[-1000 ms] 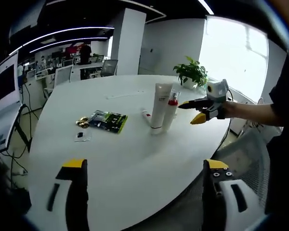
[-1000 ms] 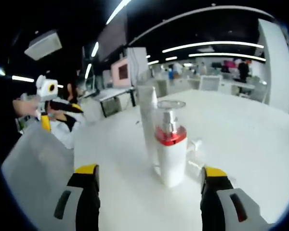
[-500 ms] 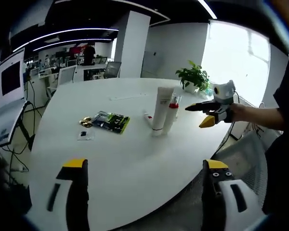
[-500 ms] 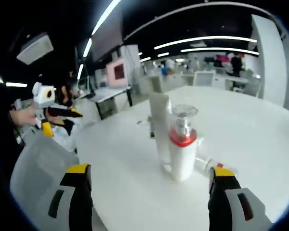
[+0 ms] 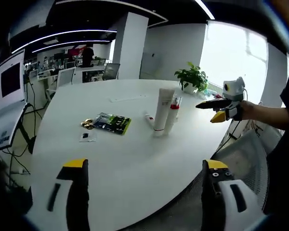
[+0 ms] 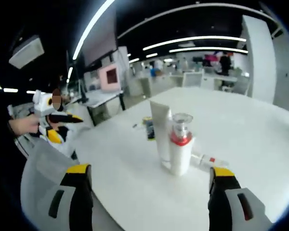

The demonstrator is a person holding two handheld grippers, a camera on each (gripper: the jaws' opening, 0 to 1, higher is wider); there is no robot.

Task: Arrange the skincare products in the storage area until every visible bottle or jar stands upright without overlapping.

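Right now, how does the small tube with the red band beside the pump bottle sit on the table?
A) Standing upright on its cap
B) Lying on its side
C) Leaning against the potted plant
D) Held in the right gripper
B: the small tube lies flat on the white table next to the upright pump bottle and tall white tube; the right gripper is open and holds nothing.

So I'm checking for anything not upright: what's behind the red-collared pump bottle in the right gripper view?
A small white tube with a red band lies flat on the table behind the white pump bottle, which covers its near end.
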